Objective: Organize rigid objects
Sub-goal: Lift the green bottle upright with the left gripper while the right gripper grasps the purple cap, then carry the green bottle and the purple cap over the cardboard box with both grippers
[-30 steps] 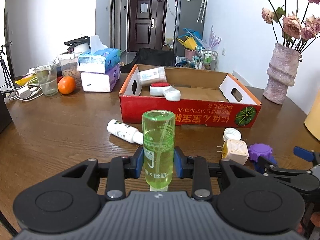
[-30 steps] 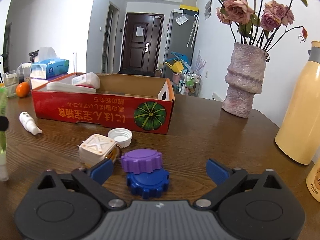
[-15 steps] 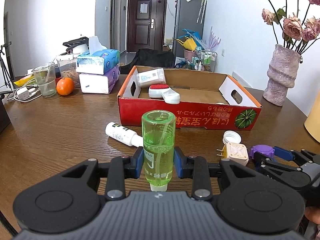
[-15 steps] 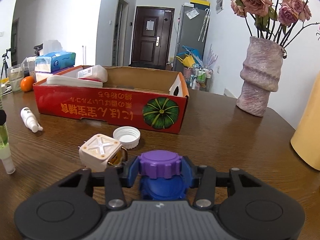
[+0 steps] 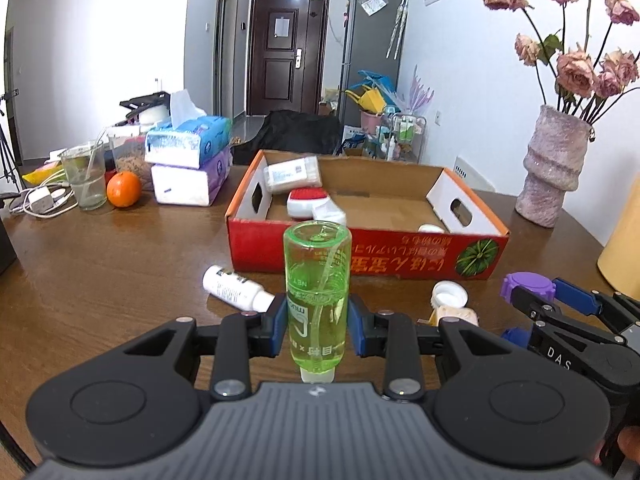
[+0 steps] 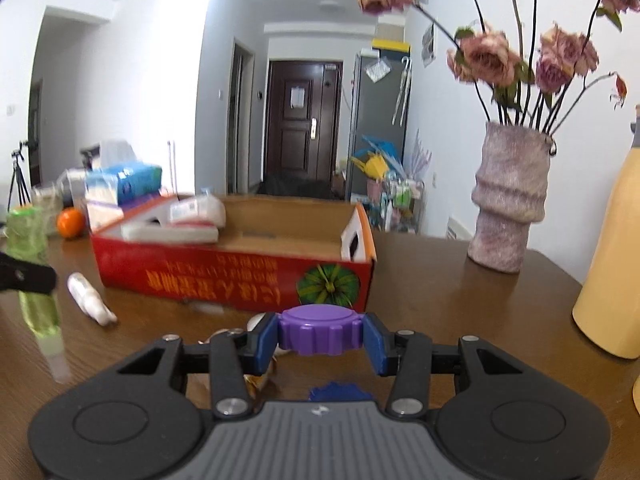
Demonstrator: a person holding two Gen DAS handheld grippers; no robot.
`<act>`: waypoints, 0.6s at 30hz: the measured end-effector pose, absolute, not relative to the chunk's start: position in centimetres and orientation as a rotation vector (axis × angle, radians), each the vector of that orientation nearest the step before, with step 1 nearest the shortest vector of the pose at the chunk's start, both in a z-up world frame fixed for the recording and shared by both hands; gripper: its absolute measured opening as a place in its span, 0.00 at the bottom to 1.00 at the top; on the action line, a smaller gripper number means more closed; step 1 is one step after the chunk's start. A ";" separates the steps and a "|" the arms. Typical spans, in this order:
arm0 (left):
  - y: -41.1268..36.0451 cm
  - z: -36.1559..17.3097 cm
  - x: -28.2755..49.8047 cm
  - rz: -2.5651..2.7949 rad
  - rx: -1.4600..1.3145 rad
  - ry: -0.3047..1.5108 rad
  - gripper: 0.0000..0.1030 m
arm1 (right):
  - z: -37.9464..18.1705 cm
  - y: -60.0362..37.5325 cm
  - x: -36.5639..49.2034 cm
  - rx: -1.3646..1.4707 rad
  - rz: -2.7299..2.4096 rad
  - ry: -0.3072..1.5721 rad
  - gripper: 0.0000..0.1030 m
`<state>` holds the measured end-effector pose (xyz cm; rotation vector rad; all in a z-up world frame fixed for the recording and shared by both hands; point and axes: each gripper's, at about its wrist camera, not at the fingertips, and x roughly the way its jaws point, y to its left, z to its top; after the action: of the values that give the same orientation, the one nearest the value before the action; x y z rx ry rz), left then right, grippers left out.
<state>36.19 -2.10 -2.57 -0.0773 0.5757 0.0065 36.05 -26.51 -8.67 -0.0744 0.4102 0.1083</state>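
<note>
Right wrist: right hand-held gripper (image 6: 321, 336) clamps purple cap (image 6: 321, 330), angled downward.

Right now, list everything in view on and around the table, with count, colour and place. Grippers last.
green bottle: 1, clear green, upside down in the left gripper
purple gear: 1, purple, lifted in the right gripper
blue gear: 1, blue, on the table under the purple gear
cardboard box: 1, red outside, mid-table, several white items inside
white bottle: 1, white, lying in front of the box
white cap: 1, white, in front of the box
plug adapter: 1, cream, beside the cap
orange: 1, orange, far left
tissue packs: 2, blue on purple, left of the box
vase: 1, pinkish, right, holding dried roses
left gripper: shut on the green bottle
right gripper: shut on the purple gear
</note>
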 end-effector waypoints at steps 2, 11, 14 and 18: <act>-2.3 -2.1 36.2 0.000 -0.080 0.566 0.31 | -7.8 -26.2 35.8 -0.064 0.119 0.385 0.44; -3.2 0.3 37.7 -0.025 -0.114 0.514 0.31 | -5.2 -24.5 36.1 -0.043 0.145 0.302 0.44; -3.7 0.8 38.6 -0.035 -0.124 0.498 0.31 | -4.8 -24.2 36.7 -0.026 0.150 0.290 0.44; -4.2 1.2 40.0 -0.048 -0.145 0.491 0.31 | -4.5 -24.1 37.7 -0.005 0.150 0.277 0.44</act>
<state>40.02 -4.22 1.16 -0.1448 0.4909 -0.0479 37.71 -24.09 -4.48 -0.0052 0.2769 0.1504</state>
